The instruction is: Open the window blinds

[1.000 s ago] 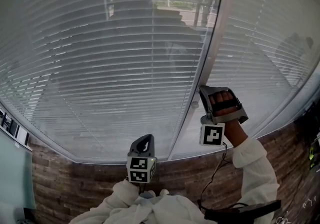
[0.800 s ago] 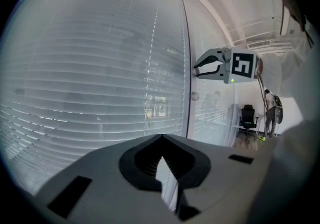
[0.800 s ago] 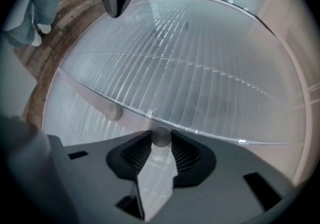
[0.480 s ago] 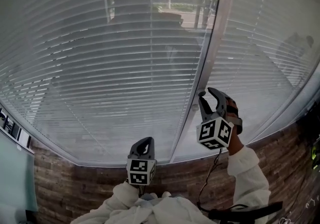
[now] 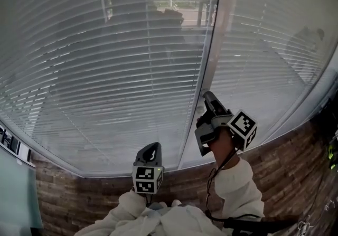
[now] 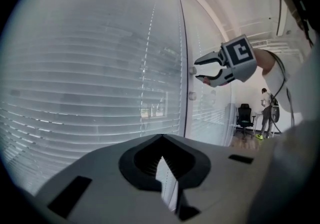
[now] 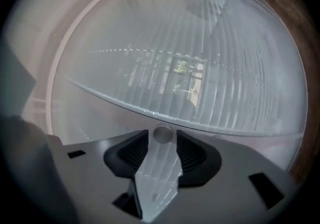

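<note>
Window blinds [image 5: 105, 71] behind; knob [image 7: 162, 133] between right gripper's [image 6: 197, 69] opening jaws (near tips).

The right tool [image 6: 199, 67], its jaws opening, has a small round knob [image 7: 162, 134] loose between its tips. Just behind the knob, the window post [image 5: 211, 50] and the glass panes [image 5: 105, 71] block any way forward. The left tool [image 5: 152, 148] has open air ahead up to the glass, with a brick wall [image 5: 68, 198] below.

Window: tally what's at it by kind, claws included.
Blind panels: 2
Window post: 1
Knobs on the post: 2
Claws: 2, left claw shut, right claw opening with a knob between its jaws
Total: 7
</note>
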The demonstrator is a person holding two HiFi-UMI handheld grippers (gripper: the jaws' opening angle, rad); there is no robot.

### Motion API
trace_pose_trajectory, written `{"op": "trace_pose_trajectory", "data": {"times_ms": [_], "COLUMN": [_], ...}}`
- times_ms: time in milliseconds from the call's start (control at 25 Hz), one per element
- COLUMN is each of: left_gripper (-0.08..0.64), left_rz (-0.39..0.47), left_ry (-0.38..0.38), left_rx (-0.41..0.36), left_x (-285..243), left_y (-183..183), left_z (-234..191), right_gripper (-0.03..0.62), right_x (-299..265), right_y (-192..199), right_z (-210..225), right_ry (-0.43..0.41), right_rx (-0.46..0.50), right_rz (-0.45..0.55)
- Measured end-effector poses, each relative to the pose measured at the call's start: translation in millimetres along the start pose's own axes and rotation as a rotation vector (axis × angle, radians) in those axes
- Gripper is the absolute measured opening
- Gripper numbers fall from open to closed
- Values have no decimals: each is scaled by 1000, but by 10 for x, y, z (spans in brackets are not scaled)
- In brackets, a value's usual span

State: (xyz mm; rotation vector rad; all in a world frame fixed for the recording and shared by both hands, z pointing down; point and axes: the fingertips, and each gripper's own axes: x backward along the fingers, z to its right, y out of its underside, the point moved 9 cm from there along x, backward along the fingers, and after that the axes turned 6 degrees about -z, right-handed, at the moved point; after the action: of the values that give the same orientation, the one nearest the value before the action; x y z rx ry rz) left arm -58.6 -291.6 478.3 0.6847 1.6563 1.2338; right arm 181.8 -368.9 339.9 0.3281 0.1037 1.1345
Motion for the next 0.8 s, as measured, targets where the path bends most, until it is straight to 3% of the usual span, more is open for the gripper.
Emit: {"op": "trace_pose_trajectory", "data": {"times_ms": [120, 240, 320, 480, 600, 800], "left_gripper": [-2, -2, -2, -2, -2, -2], "left_rz": [5, 0, 4, 8, 8, 7], "left_ry": [1, -8, -16, -30, -30, -9], "left_rx": [-2, 10, 20, 32, 40, 36], "left_x": [3, 23, 38, 51, 43, 6], "left_y": [3, 39, 52, 62, 66, 71], "left_z": [-11, -70, -120, -227, -268, -263], "right_gripper": [172, 172, 133, 132, 129, 127], "right_x": [-81, -103, -100, -102, -116, -159], "right_y": [-4, -28, -5, 34, -33, -125], "right_z": [10, 46, 64, 15, 28, -96], "right_ry": [-7, 39, 48, 22, 48, 130], "right_rx": [-125, -203, -239, -253, -154, 157], "right_rz": [27, 58, 72, 96, 44, -81]}}
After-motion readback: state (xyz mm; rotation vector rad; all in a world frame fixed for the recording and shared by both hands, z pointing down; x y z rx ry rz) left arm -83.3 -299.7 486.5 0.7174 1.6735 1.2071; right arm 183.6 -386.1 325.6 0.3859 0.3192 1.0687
